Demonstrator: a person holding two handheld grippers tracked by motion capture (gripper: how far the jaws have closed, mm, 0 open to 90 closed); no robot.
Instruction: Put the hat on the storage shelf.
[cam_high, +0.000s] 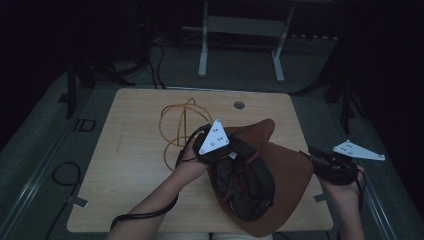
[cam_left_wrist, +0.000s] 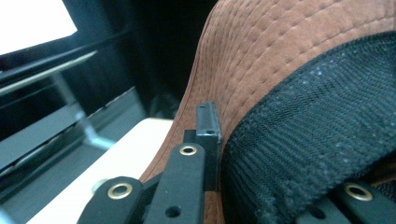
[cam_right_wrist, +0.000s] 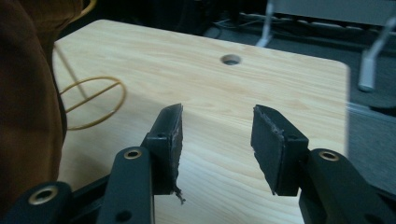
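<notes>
The brown hat (cam_high: 285, 170) lies upside down at the lower right of the worktop (cam_high: 135, 150), its black mesh lining (cam_high: 247, 185) facing up. The left gripper (cam_high: 235, 150) has its jaws clamped on the brim (seen close in the left gripper view). At the frame's right edge, the right gripper (cam_high: 312, 157) hovers with jaws half open, empty. An orange wire frame (cam_high: 180, 122) sits behind.

No legible text, label, brand, number or sign anywhere
</notes>
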